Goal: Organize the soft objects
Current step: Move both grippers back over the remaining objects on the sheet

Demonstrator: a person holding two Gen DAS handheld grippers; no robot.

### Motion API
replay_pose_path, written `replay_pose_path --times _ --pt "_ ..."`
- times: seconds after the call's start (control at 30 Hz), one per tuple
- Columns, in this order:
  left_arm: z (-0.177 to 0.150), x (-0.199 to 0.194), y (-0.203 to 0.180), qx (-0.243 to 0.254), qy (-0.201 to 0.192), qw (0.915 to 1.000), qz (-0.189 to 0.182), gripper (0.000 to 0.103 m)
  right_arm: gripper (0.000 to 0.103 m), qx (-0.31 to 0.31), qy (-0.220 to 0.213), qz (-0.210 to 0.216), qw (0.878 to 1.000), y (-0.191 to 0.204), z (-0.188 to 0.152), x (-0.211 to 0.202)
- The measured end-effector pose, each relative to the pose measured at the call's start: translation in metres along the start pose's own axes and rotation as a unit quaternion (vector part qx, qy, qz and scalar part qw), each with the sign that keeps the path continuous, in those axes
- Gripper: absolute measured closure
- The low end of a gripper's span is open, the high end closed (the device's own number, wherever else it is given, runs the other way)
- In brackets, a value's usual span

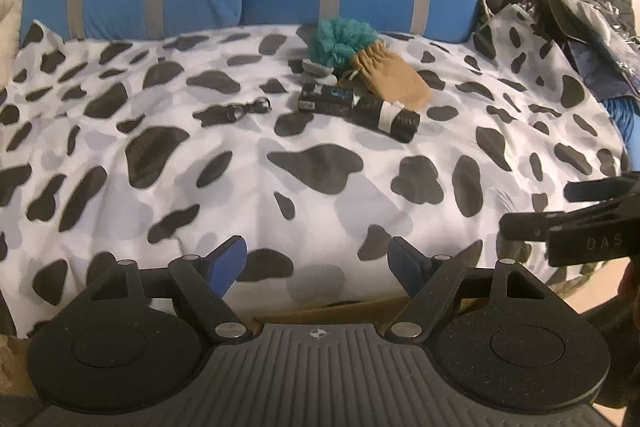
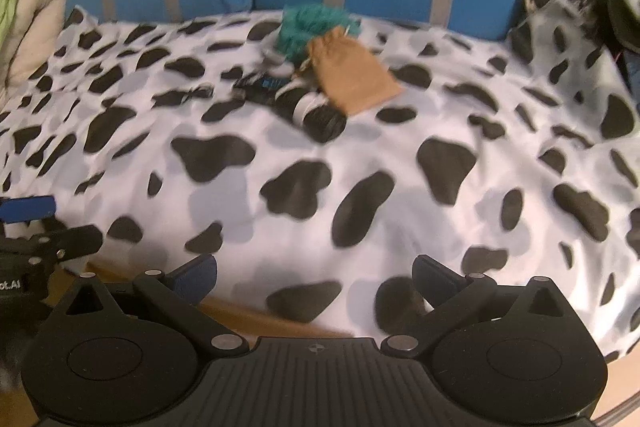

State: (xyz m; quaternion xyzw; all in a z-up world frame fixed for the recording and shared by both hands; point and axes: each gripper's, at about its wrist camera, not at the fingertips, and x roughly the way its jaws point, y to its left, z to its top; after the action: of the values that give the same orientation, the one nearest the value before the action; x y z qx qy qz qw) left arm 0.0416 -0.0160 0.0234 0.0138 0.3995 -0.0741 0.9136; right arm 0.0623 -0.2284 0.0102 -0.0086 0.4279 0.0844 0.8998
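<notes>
The left gripper (image 1: 318, 263), at the bottom of its frame, is spread wide with nothing between its pads; the right gripper (image 2: 314, 277) likewise gapes empty, low in its own view. Both hang over the near edge of the cow-print sheet (image 1: 160, 187). Well beyond, upper centre, sit the soft things in 1 loose cluster: teal pouf (image 1: 344, 39), tan pouch (image 1: 390, 75), dark roll (image 1: 388, 117) and black pack (image 1: 326, 99), touching or overlapping. A clip (image 1: 248, 107) lies apart, to the left. Nothing looks sorted yet; seemingly all the work remains.
</notes>
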Motion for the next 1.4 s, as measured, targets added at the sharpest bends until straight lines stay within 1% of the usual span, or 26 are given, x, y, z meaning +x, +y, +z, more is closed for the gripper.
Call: replay_pose_path --times 0.07,0.2,0.27,0.33,0.4,0.47,0.53,0.57,0.63,0.8,0.93,1.03,1.2,1.4 --pt "0.0 -0.002 0.0 0.009 -0.011 0.9999 0.006 0.026 0.0 -0.006 -0.015 -0.007 1.0 0.0 0.001 -0.003" --pt "0.003 -0.001 -0.003 0.02 -0.021 0.9994 0.018 0.026 0.0 -0.015 -0.034 -0.026 0.999 0.002 0.004 -0.005" --pt "0.006 0.0 -0.003 0.021 -0.025 0.9994 0.012 0.026 0.0 -0.007 -0.039 -0.029 0.999 0.001 0.006 -0.006" --pt "0.008 0.001 -0.003 0.02 -0.031 0.9993 0.005 0.026 0.0 0.001 -0.047 -0.02 0.999 -0.001 0.007 -0.006" --pt "0.011 0.003 -0.002 0.021 -0.034 0.9992 0.003 0.026 0.0 0.01 -0.056 -0.021 0.998 -0.004 0.01 -0.007" --pt "0.013 0.004 -0.002 0.027 -0.038 0.9988 0.011 0.026 0.0 0.018 -0.064 -0.035 0.997 -0.008 0.012 -0.006" --pt "0.017 0.007 -0.004 0.046 -0.042 0.9975 0.033 0.026 0.0 0.028 -0.07 -0.048 0.996 -0.012 0.015 -0.005" --pt "0.018 0.008 -0.005 0.056 -0.046 0.9966 0.039 0.026 0.0 0.032 -0.073 -0.049 0.996 -0.015 0.016 -0.005" --pt "0.022 0.011 -0.004 0.06 -0.053 0.996 0.041 0.026 0.0 0.037 -0.075 -0.045 0.995 -0.018 0.018 -0.004" --pt "0.032 0.018 0.003 0.053 -0.052 0.9971 0.018 0.026 0.0 0.015 -0.072 -0.037 0.997 -0.015 0.025 0.004" --pt "0.038 0.028 0.005 0.054 -0.026 0.9978 0.027 0.026 0.0 0.005 -0.069 -0.029 0.997 -0.014 0.033 0.01" --pt "0.041 0.034 0.009 0.049 -0.014 0.9985 0.021 0.026 0.0 0.002 -0.06 -0.021 0.998 -0.015 0.038 0.016" --pt "0.049 0.043 0.01 0.054 -0.008 0.9982 0.026 0.026 0.0 0.011 -0.04 -0.005 0.999 -0.018 0.048 0.028" --pt "0.061 0.055 0.011 0.066 -0.001 0.9972 0.035 0.026 0.0 0.009 -0.03 -0.002 1.0 -0.02 0.06 0.041"
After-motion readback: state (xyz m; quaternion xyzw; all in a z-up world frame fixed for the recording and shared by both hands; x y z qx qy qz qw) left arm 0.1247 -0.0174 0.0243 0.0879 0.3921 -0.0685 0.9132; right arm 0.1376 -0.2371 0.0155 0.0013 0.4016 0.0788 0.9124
